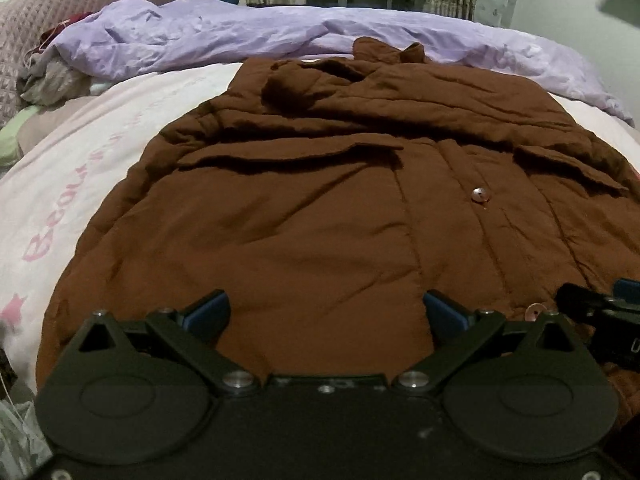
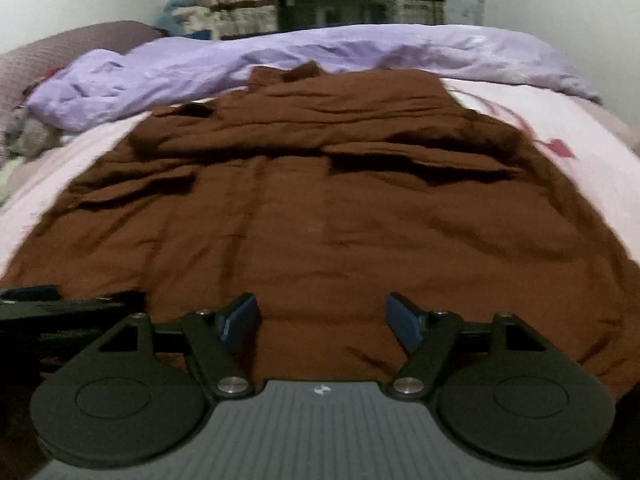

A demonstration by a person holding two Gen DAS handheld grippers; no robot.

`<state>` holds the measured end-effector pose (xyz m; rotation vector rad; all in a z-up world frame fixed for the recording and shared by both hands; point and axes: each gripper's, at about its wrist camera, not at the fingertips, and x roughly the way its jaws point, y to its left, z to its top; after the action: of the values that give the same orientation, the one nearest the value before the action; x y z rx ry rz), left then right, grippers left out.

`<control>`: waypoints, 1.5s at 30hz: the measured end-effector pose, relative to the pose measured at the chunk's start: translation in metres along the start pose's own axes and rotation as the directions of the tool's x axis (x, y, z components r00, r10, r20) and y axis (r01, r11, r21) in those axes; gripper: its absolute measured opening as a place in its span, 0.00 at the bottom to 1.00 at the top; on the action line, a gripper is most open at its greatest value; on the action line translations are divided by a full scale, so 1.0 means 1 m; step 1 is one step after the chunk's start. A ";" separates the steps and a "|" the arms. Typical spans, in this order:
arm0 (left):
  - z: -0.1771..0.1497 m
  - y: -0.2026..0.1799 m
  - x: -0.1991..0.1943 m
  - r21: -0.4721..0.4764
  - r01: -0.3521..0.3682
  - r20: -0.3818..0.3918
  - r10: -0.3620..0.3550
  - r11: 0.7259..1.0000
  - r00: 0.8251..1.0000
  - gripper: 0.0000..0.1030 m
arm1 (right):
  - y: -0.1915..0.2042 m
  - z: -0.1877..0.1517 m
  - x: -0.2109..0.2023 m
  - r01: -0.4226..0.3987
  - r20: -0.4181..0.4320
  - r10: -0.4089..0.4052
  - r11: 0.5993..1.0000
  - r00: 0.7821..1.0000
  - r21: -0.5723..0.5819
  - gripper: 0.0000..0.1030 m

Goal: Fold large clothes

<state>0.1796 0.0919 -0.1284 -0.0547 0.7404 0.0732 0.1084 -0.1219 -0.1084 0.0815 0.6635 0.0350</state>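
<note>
Brown coat (image 1: 320,208) spread across bed (image 1: 100,168), collar toward far edge, sleeves crossed over chest. Our left claw (image 1: 326,312) and right claw (image 2: 320,320) hover over near hem, both released, empty. Next, we judge: pinch hem, carry toward collar.

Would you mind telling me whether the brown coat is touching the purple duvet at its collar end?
Touching: in the left wrist view the brown coat's collar overlaps the purple duvet's edge.

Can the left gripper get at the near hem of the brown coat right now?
Probably yes. The left gripper is open, with nothing between its fingers, right over the coat near the hem. The right gripper sits off to the side, not in its way.
</note>
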 end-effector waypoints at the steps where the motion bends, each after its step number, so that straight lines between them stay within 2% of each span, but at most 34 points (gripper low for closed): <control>1: 0.000 0.000 -0.001 0.001 0.001 0.000 -0.001 1.000 1.000 1.00 | -0.004 0.000 0.001 0.018 -0.003 -0.018 1.000 1.000 0.003 0.84; 4: 0.000 0.004 -0.007 0.042 0.003 0.006 -0.003 0.999 1.000 1.00 | -0.020 -0.004 -0.001 0.042 -0.003 -0.042 0.999 0.999 0.023 0.84; 8: 0.001 0.036 -0.017 0.004 -0.054 0.021 0.054 0.999 0.998 1.00 | -0.045 -0.007 -0.007 0.059 0.003 -0.059 0.997 0.998 0.046 0.88; 9: 0.000 0.043 -0.017 -0.002 -0.119 0.018 0.119 0.993 0.993 1.00 | -0.052 -0.008 -0.008 0.069 0.003 -0.069 0.996 0.998 0.051 0.88; 11: -0.004 0.063 -0.013 0.015 -0.261 0.010 0.261 0.965 0.965 1.00 | -0.062 -0.009 -0.010 0.103 0.006 -0.104 0.993 0.995 0.053 0.88; 12: -0.005 0.073 -0.012 0.013 -0.279 0.001 0.279 0.960 0.960 1.00 | -0.067 -0.010 -0.012 0.139 0.009 -0.139 0.989 0.990 0.050 0.88; 14: -0.007 0.101 -0.013 -0.069 -0.223 -0.015 0.223 0.972 0.975 1.00 | -0.078 -0.010 -0.014 0.206 0.010 -0.207 0.977 0.978 0.050 0.88; 15: -0.008 0.112 -0.014 -0.111 -0.209 -0.027 0.207 0.972 0.978 1.00 | -0.086 -0.010 -0.014 0.234 0.009 -0.235 0.970 0.972 0.060 0.84; 16: -0.007 0.119 -0.014 -0.134 -0.215 -0.033 0.213 0.967 0.977 1.00 | -0.094 -0.010 -0.015 0.227 0.010 -0.228 0.971 0.974 0.077 0.83; 18: -0.001 0.120 -0.016 -0.124 -0.242 -0.026 0.241 0.962 0.970 1.00 | -0.107 -0.008 -0.017 0.192 0.006 -0.194 0.973 0.981 0.128 0.74; 20: 0.013 0.112 -0.022 -0.102 -0.269 0.024 0.273 0.958 0.962 1.00 | -0.102 -0.001 -0.017 0.239 0.003 -0.241 0.962 0.971 0.130 0.72; 22: 0.032 0.101 -0.028 -0.079 -0.252 0.097 0.260 0.964 0.961 1.00 | -0.076 0.013 -0.017 0.297 0.074 -0.302 0.952 0.950 0.070 0.74; 23: 0.042 0.093 -0.029 -0.070 -0.234 0.124 0.241 0.970 0.962 1.00 | -0.060 0.023 -0.016 0.291 0.119 -0.291 0.957 0.949 0.023 0.76; 25: 0.065 0.076 -0.023 -0.050 -0.193 0.166 0.199 0.980 0.966 1.00 | -0.033 0.043 -0.010 0.220 0.160 -0.213 0.975 0.964 -0.030 0.79; 28: 0.094 0.051 -0.001 -0.011 -0.172 0.189 0.171 0.985 0.967 1.00 | -0.001 0.073 0.011 0.093 0.159 -0.075 0.989 0.984 -0.111 0.80; 30: 0.111 0.041 0.014 0.007 -0.165 0.193 0.160 0.986 0.968 1.00 | 0.014 0.092 0.026 0.074 0.153 -0.050 0.985 0.987 -0.154 0.79; 32: 0.131 0.032 0.031 0.016 -0.146 0.210 0.139 0.989 0.968 1.00 | 0.019 0.110 0.034 0.072 0.197 -0.037 0.982 0.980 -0.173 0.79; 35: 0.164 0.022 0.059 0.014 -0.129 0.263 0.121 0.992 0.957 1.00 | 0.015 0.142 0.053 0.080 0.281 -0.035 0.986 0.959 -0.148 0.80; 37: 0.186 0.017 0.082 0.017 -0.111 0.287 0.101 0.994 0.953 1.00 | 0.005 0.166 0.076 0.075 0.281 -0.043 0.992 0.959 -0.105 0.77; 39: 0.207 0.017 0.102 0.021 -0.093 0.281 0.084 0.995 0.956 1.00 | -0.009 0.189 0.106 0.060 0.258 -0.044 0.997 0.965 -0.054 0.71; 42: 0.236 0.010 0.141 0.017 -0.102 0.257 0.094 0.995 0.962 1.00 | -0.031 0.213 0.150 0.049 0.229 -0.041 0.998 0.973 -0.029 0.69; 44: 0.236 0.004 0.171 0.065 -0.134 0.236 0.115 0.989 0.965 1.00 | -0.044 0.215 0.174 0.056 0.187 -0.053 0.998 0.981 -0.009 0.69; 45: 0.229 0.007 0.185 0.074 -0.169 0.219 0.149 0.983 0.964 1.00 | -0.054 0.210 0.188 0.053 0.161 -0.056 0.998 0.985 0.023 0.69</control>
<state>0.4688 0.1254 -0.0843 0.0997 0.5319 0.1955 0.3862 -0.1784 -0.0634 0.0833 0.5033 -0.0304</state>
